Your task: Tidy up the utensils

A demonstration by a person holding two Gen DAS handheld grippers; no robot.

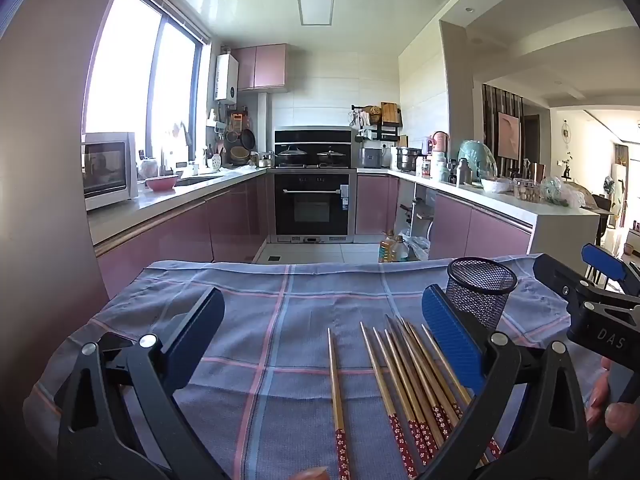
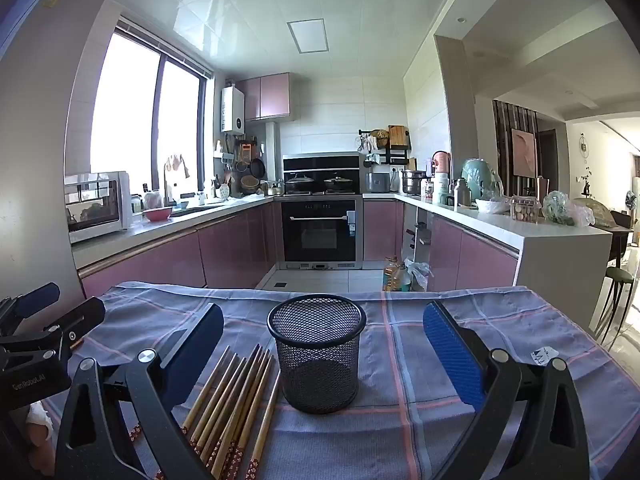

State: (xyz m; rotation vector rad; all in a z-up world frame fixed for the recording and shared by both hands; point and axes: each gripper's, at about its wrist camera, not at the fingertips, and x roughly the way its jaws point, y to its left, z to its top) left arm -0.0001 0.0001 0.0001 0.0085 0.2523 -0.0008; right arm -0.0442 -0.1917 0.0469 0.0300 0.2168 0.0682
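Note:
Several wooden chopsticks (image 1: 412, 384) with red flowered ends lie on a blue checked cloth (image 1: 280, 320); one chopstick (image 1: 336, 396) lies apart to the left. A black mesh cup (image 1: 480, 292) stands upright behind them. My left gripper (image 1: 320, 328) is open and empty above the cloth, its right finger beside the bundle. In the right wrist view the mesh cup (image 2: 318, 356) stands between my open right gripper's (image 2: 320, 344) fingers, the chopsticks (image 2: 236, 400) to its left. The right gripper (image 1: 600, 292) shows at the left view's right edge.
The cloth-covered table (image 2: 460, 380) ends at its far edge above a tiled floor. Beyond is a kitchen with pink cabinets, an oven (image 2: 320, 232), a microwave (image 2: 96, 204) and crowded counters. Oil bottles (image 2: 394, 274) stand on the floor.

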